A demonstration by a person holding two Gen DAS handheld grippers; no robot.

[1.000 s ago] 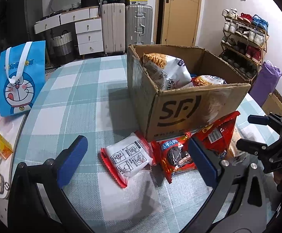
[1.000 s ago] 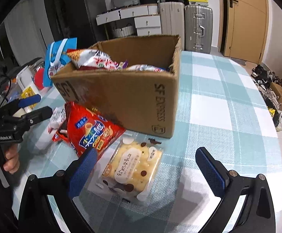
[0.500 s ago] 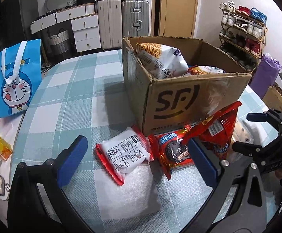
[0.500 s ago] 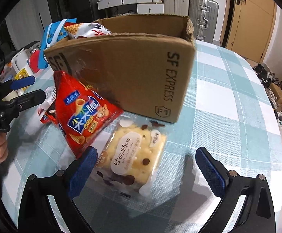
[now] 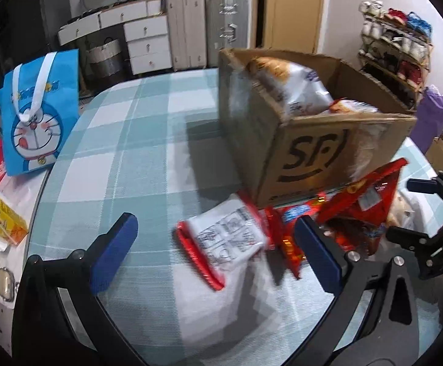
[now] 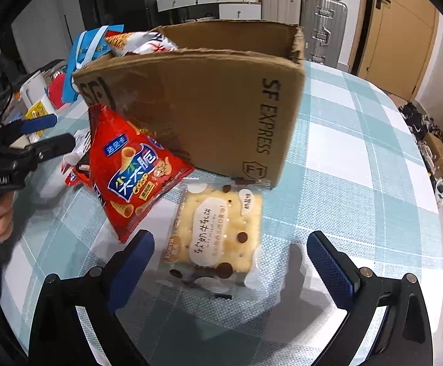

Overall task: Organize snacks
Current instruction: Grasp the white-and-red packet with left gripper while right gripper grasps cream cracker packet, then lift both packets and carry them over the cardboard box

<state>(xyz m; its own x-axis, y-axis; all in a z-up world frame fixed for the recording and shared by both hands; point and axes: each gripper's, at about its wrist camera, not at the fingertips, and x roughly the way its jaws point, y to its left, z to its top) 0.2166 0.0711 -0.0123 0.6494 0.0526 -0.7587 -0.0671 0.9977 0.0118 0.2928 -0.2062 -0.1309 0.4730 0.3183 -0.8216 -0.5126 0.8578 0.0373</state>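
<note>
Two tools spread wide, empty | cracker pack (image 6: 218, 231): clear wrap, pale squares, brown dots, flat by box (image 6: 209, 103)

I am working in a home, in a lived-in room. Evidence: checked tablecloth (image 5: 148, 140) on the table, white drawer units (image 5: 148, 42) and hard-shell suitcases (image 5: 206, 27) against the back wall, a wooden door (image 5: 291, 9), a loaded shoe rack (image 5: 395, 45), and a Doraemon tote bag (image 5: 38, 113).
</note>
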